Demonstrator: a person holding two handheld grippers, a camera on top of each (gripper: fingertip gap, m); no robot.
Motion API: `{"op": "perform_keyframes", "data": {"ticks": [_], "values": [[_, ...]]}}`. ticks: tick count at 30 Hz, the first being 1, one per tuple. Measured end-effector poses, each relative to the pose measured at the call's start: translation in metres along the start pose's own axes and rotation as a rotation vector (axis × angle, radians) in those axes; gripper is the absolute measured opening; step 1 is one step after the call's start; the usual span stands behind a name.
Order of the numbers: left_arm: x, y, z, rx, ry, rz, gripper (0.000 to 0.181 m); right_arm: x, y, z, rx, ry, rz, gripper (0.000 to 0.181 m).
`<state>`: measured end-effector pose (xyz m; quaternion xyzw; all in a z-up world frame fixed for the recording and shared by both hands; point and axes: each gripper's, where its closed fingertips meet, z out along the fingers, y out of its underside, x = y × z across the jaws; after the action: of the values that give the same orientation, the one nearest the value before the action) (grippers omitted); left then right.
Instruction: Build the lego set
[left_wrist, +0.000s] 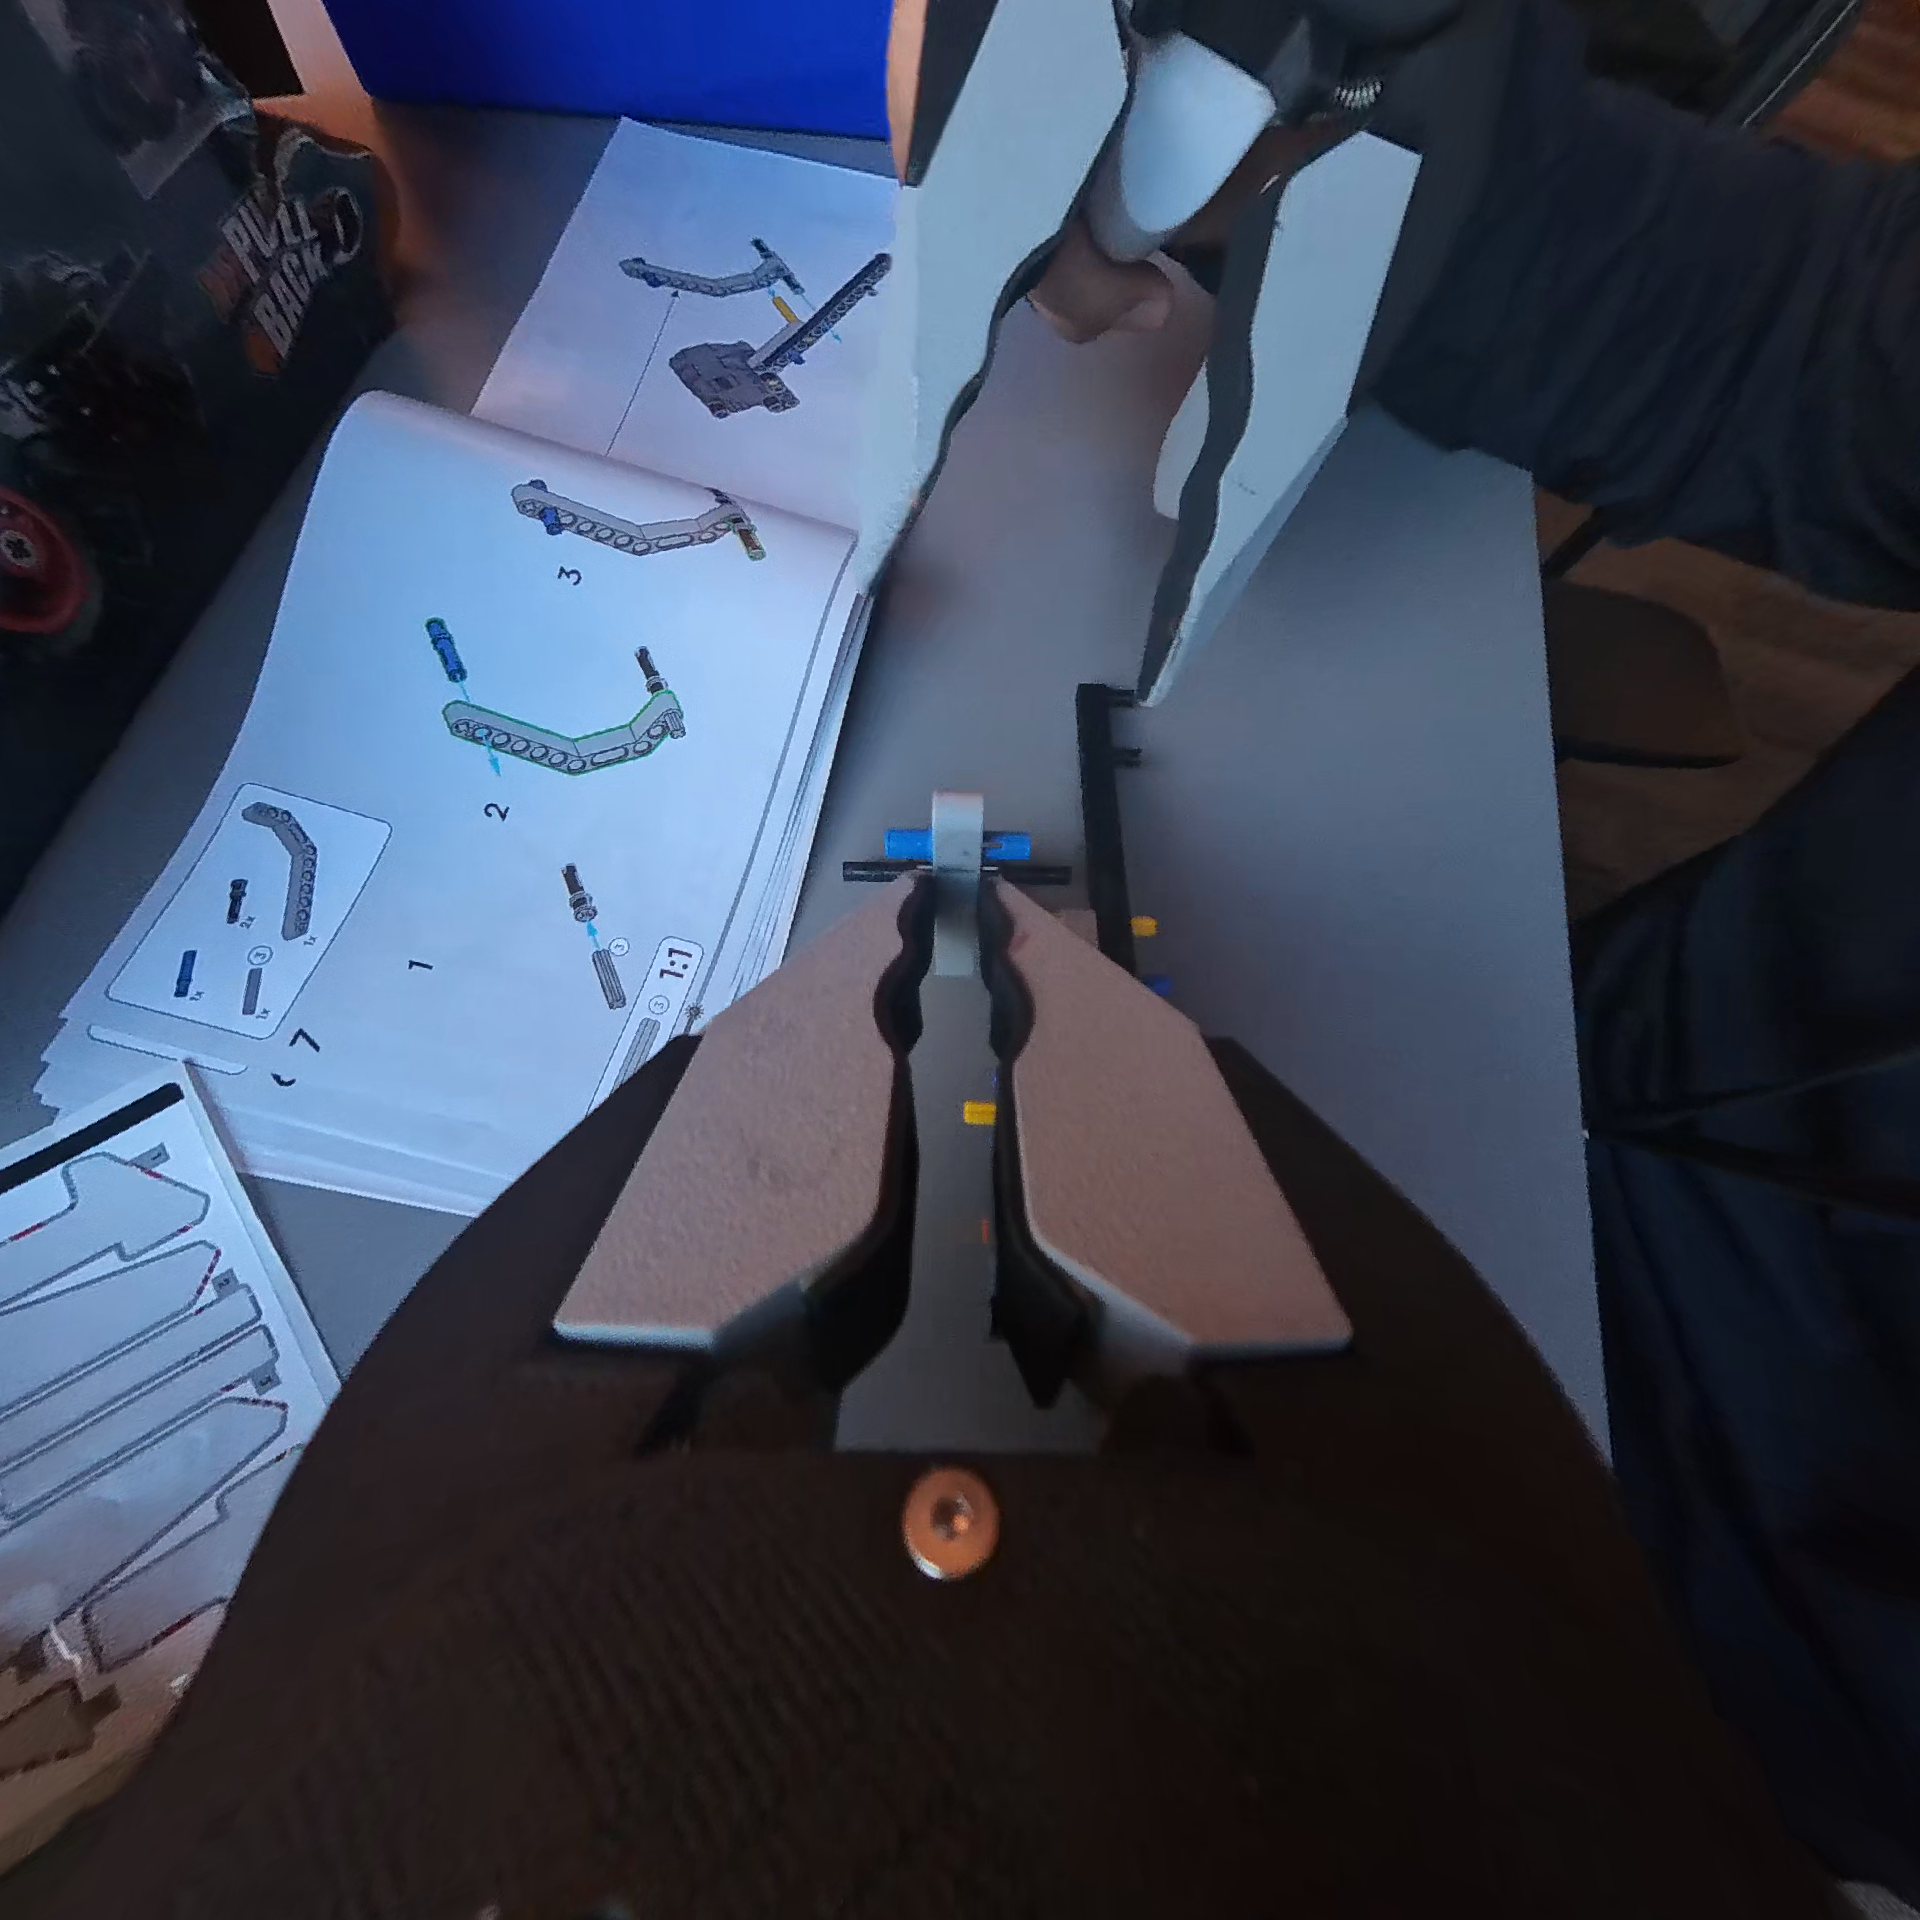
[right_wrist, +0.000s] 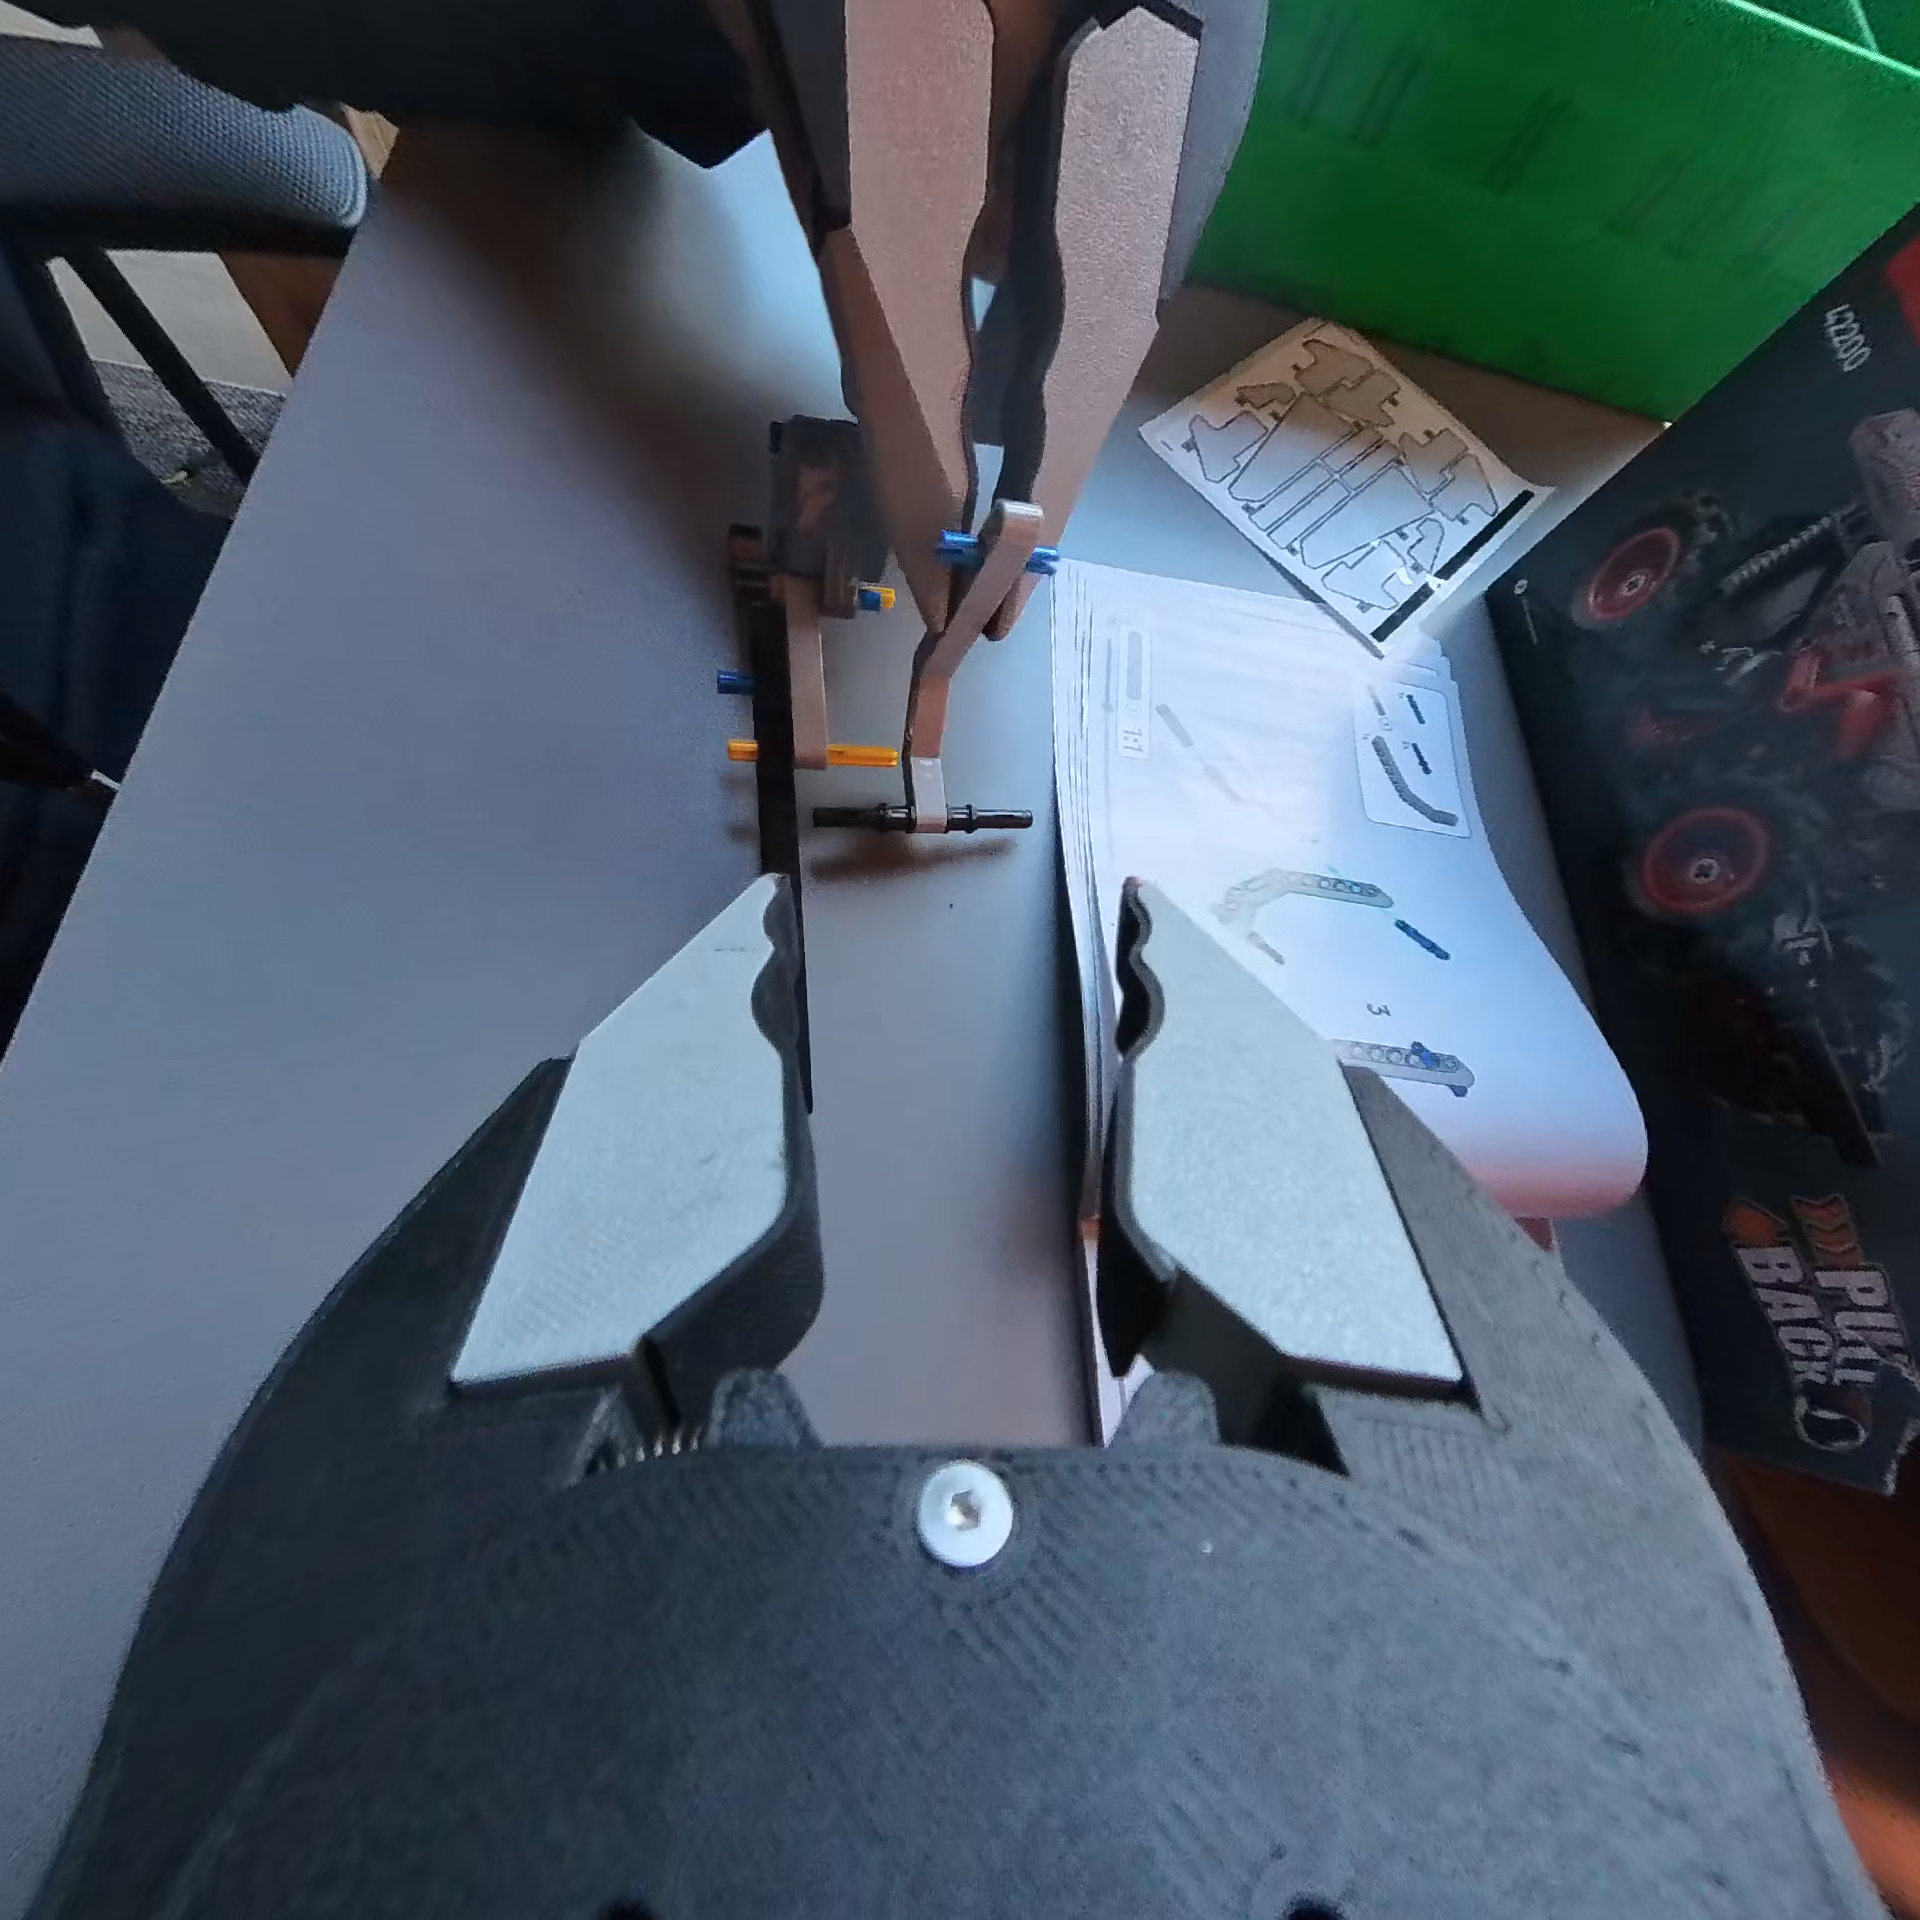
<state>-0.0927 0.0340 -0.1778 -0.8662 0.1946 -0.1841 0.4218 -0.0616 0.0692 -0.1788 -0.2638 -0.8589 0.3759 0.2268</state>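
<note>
The left gripper (left_wrist: 951, 894) is clamped on a bent light-grey lego beam (right_wrist: 971, 634) carrying a blue pin (right_wrist: 954, 548) and a black axle pin (right_wrist: 920, 818), raised above the grey table (right_wrist: 468, 623). At nine o'clock of it lies a black lego assembly (right_wrist: 774, 727) with yellow pegs. The right gripper (right_wrist: 951, 904) hovers with fingers apart, holding nothing. At three o'clock lies the open white instruction booklet (right_wrist: 1299, 831).

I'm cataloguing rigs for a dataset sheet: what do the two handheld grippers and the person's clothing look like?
Both grippers share one design: a black ribbed printed body with a silver centre screw and flat pale fingers edged with wavy black pads. That goes for the left gripper and the right gripper. The person's sleeve is dark.
</note>
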Motion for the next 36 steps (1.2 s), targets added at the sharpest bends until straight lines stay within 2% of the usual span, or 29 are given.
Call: {"op": "perform_keyframes", "data": {"ticks": [24, 29, 36], "values": [[0.006, -0.002, 0.001, 0.001, 0.013, 0.017, 0.006, -0.010, 0.007, 0.009, -0.037, -0.052, -0.008, 0.060], [0.008, -0.002, 0.001, -0.002, 0.006, 0.042, 0.006, -0.017, 0.002, 0.018, -0.012, -0.070, -0.025, 0.055], [0.011, -0.002, 0.002, -0.010, 0.000, 0.066, 0.006, -0.026, 0.016, 0.033, -0.087, -0.099, -0.043, 0.057]]}}
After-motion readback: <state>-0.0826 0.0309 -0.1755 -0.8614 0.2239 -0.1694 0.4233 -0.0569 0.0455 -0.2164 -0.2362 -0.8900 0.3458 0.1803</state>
